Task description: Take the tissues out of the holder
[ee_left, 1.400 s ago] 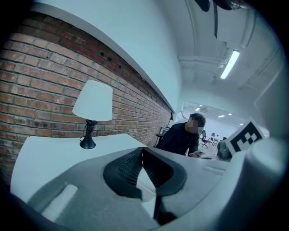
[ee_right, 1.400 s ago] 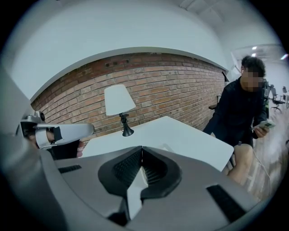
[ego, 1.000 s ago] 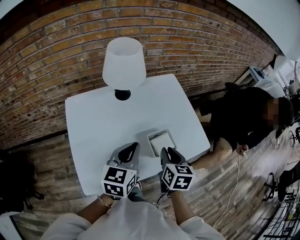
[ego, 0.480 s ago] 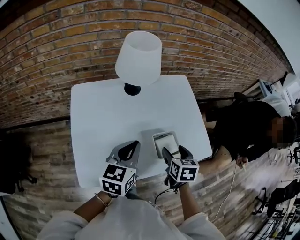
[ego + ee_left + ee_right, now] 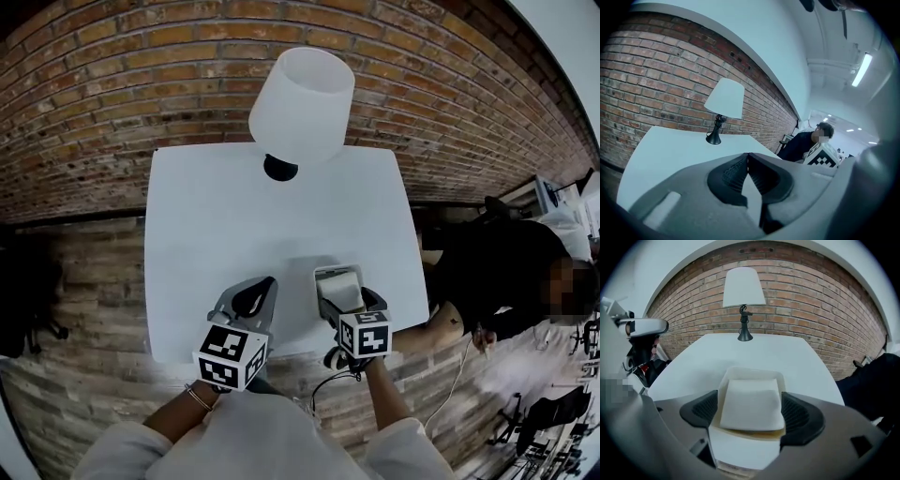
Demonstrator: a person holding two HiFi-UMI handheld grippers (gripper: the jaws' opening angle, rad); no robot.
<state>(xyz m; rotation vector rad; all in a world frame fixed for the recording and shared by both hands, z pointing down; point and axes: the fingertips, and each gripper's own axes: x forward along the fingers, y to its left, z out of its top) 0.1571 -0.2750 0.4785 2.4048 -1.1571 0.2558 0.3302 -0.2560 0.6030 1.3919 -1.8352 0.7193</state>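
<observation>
A white tissue holder (image 5: pixel 335 275) stands near the front right edge of the white table (image 5: pixel 225 225), with a folded stack of white tissues (image 5: pixel 752 401) lying in it. My right gripper (image 5: pixel 345 298) reaches over the holder from the near side. Its jaws are opening, with the holder (image 5: pixel 750 372) and tissues between the two dark pads (image 5: pixel 701 411), one on each side. My left gripper (image 5: pixel 255 292) hovers over the table edge to the holder's left. In the left gripper view its jaws (image 5: pixel 748 159) are shut tip to tip on nothing.
A white-shaded lamp (image 5: pixel 300 94) on a black base stands at the table's far side, also visible in the right gripper view (image 5: pixel 744 287). A brick wall runs behind it. A person in dark clothes (image 5: pixel 506 253) sits to the right of the table.
My right gripper has moved forward over the holder, and its jaws have spread to either side of it. The left gripper has hardly moved. The head view has shifted.
</observation>
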